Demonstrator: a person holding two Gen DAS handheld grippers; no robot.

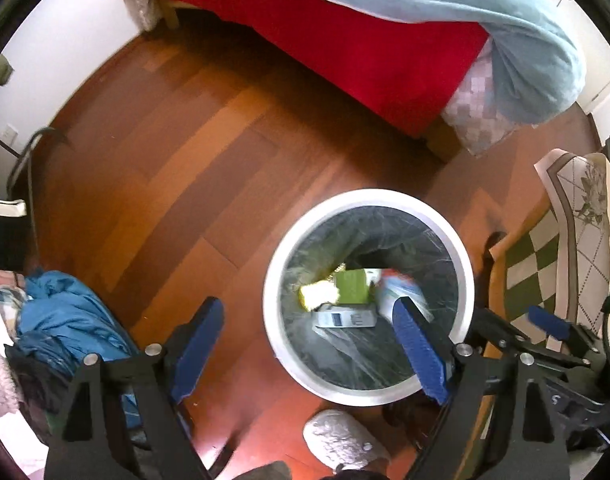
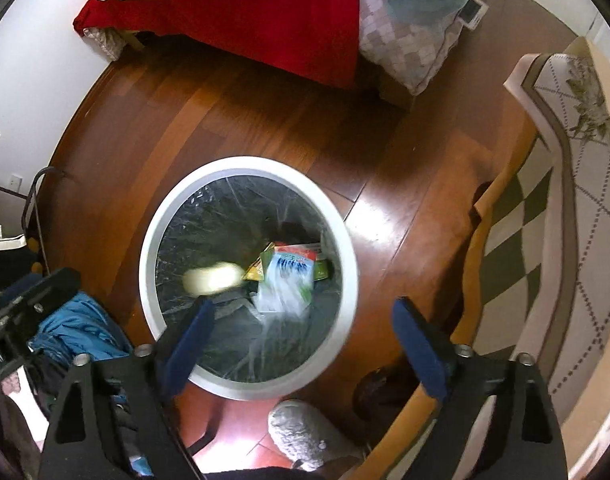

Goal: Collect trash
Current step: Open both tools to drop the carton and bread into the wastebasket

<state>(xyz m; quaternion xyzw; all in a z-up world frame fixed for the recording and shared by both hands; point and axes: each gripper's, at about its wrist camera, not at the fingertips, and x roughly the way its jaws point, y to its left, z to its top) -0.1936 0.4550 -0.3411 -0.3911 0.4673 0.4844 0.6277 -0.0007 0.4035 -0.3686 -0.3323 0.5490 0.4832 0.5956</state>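
Room: bedroom, reddish wood floor [image 1: 193, 168]; bed [image 1: 345, 48] along the far wall, red cover and a pale blue quilt [image 1: 485, 12] hanging over it.
Right side: checked and flowered cloth [image 2: 545, 216] draped down at the edge of my view.
Left side: blue garment [image 1: 69, 320] heaped on the floor.
Bin: round, white rim [image 1: 277, 276], dark liner, standing on the floor below both claws.
Trash: lies at the bottom of the bin; I make out a green box [image 1: 351, 286], a blue-and-white packet [image 2: 291, 276], a grey carton [image 1: 345, 318].
Yellow piece: pale yellow lump [image 2: 213, 278], blurred, seen inside the rim; I cannot tell whether it rests on the pile.
Left claw [image 1: 309, 344]: spread wide, nothing between the blue pads; its right finger overlaps the bin's rim in view.
Right claw [image 2: 305, 344]: also spread wide and empty, over the near side of the bin; from the left camera I see it at the right, just beside the bin.
Foot: grey fuzzy slipper [image 1: 341, 440] on the floor just beside the bin, near edge.
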